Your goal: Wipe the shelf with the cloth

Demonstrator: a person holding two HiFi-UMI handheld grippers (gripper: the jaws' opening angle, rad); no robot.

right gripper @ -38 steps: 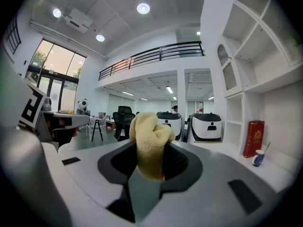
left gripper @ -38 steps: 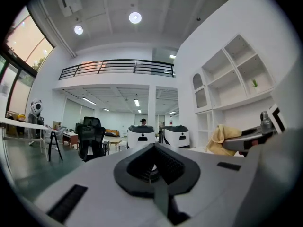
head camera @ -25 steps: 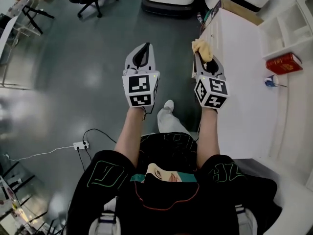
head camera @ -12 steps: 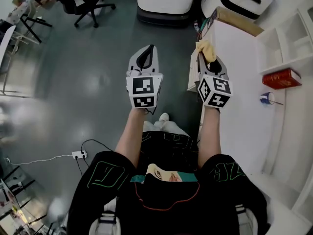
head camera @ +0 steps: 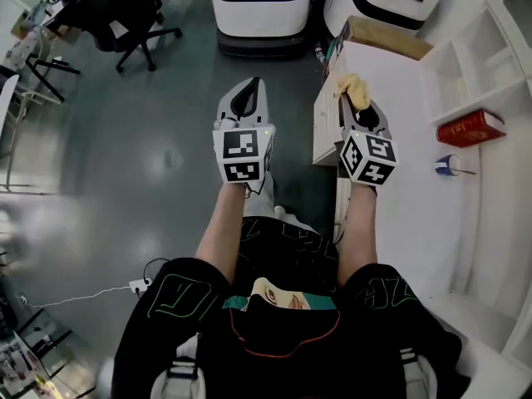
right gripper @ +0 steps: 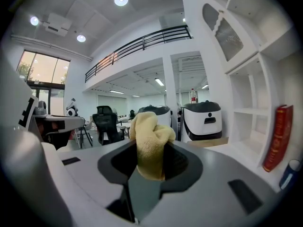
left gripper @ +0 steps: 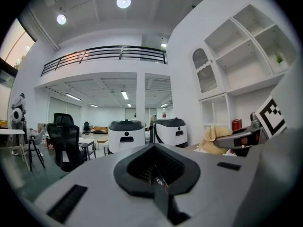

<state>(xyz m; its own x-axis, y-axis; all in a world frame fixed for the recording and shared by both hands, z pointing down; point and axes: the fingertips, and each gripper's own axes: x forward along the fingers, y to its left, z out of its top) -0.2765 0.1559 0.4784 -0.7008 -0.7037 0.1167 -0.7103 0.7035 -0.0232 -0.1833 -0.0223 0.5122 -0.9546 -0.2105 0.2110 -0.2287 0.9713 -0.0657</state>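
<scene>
A bunched yellow cloth (head camera: 353, 90) (right gripper: 150, 143) is pinched in my right gripper (head camera: 347, 106) (right gripper: 150, 167), whose jaws are shut on it, over the near left edge of a white counter (head camera: 407, 173). The white shelf unit (head camera: 470, 65) with open compartments stands to the right; in the right gripper view the shelf unit (right gripper: 246, 112) rises on the right. My left gripper (head camera: 247, 98) (left gripper: 156, 181) hangs over the grey floor with its jaws shut and nothing between them. The cloth (left gripper: 215, 138) also shows at the right in the left gripper view.
A red book (head camera: 470, 127) (right gripper: 278, 136) leans at the shelf's lower level, with a small blue-and-white object (head camera: 446, 166) beside it. A cardboard piece (head camera: 378, 36) lies at the counter's far end. Two white machines (head camera: 262, 7) stand ahead, and office chairs (head camera: 125, 23) at the far left.
The person has stepped forward toward the counter. Both grippers keep their pose; the right one, with the cloth, now sits further over the counter's edge.
</scene>
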